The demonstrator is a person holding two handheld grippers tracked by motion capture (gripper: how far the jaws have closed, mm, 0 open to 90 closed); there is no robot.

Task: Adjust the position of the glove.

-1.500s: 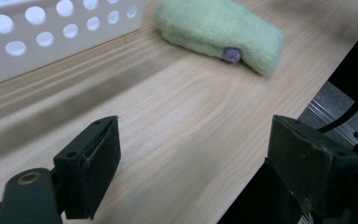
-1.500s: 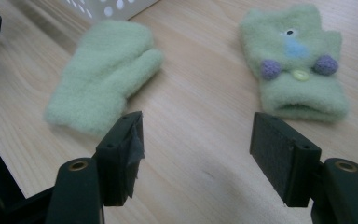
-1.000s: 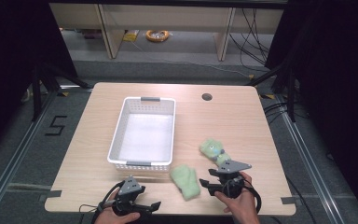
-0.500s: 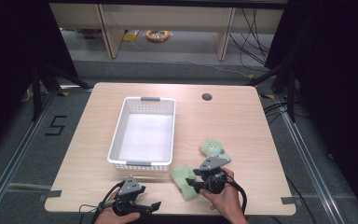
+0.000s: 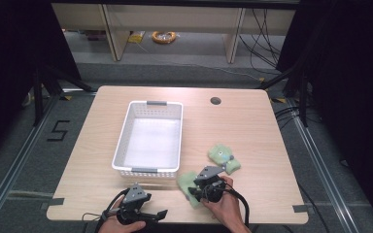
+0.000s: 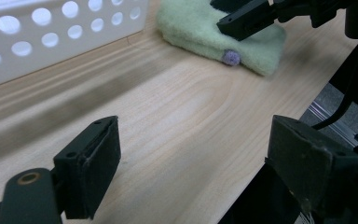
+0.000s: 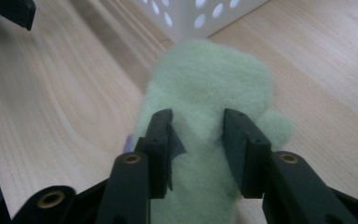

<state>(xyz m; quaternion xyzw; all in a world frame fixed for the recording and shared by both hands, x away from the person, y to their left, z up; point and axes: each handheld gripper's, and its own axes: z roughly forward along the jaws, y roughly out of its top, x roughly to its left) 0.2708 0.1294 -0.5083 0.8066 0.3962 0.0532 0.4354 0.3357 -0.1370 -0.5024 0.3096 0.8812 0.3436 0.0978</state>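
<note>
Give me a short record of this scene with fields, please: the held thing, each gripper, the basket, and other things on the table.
thing in work: green plush, lying flat on the table
right gripper: jaws have just been closing, pinching a fold of the plush
left gripper: open, nothing between the jaws
basket: white, nothing inside, beside the plush
other: second plush, lying apart to the right

Wood table (image 5: 102,160): white basket (image 5: 150,138), 2 green plush toys (image 5: 188,187) (image 5: 222,156).
</note>
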